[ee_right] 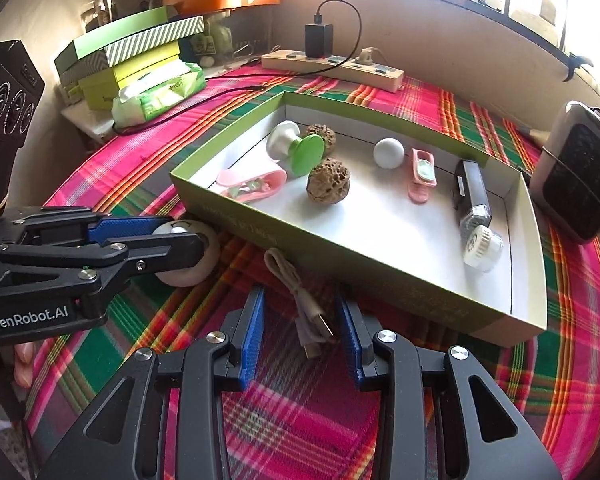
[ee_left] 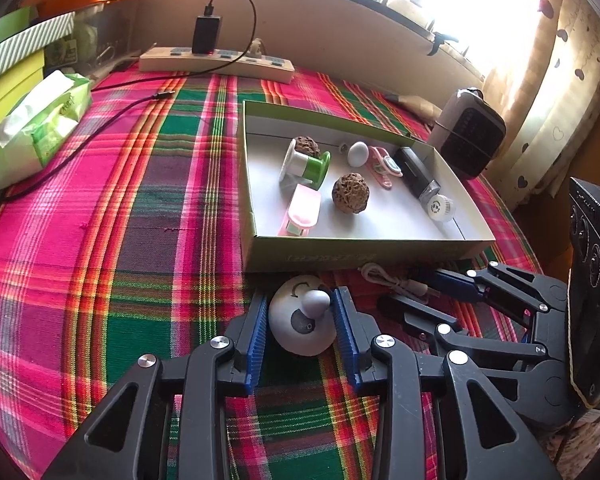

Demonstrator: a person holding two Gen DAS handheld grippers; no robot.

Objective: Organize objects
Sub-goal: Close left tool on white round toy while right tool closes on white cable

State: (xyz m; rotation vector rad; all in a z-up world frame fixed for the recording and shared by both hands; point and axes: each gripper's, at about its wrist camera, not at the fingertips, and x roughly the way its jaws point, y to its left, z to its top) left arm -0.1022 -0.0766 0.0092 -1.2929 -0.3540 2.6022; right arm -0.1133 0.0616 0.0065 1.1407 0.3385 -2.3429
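Observation:
A white round gadget with a grey knob (ee_left: pixel 300 332) rests on the plaid cloth just in front of the green box (ee_left: pixel 340 258). My left gripper (ee_left: pixel 300 300) stands open with its blue pads close on either side of the gadget; I make out a thin gap. The right wrist view shows the same left gripper (ee_right: pixel 184 236) straddling the gadget (ee_right: pixel 192 276). A beige USB cable (ee_right: pixel 314 320) lies on the cloth between the open fingers of my right gripper (ee_right: pixel 300 300), untouched. The box (ee_right: pixel 340 272) holds two walnuts, a white ball, a green spool, pink clips and a black device.
A power strip (ee_left: pixel 216 62) with a black charger and its cable lies along the back wall. A tissue pack (ee_left: pixel 40 128) and stacked boxes (ee_right: pixel 120 60) sit at the left. A small dark heater (ee_left: pixel 472 136) stands right of the box, near the curtain and table edge.

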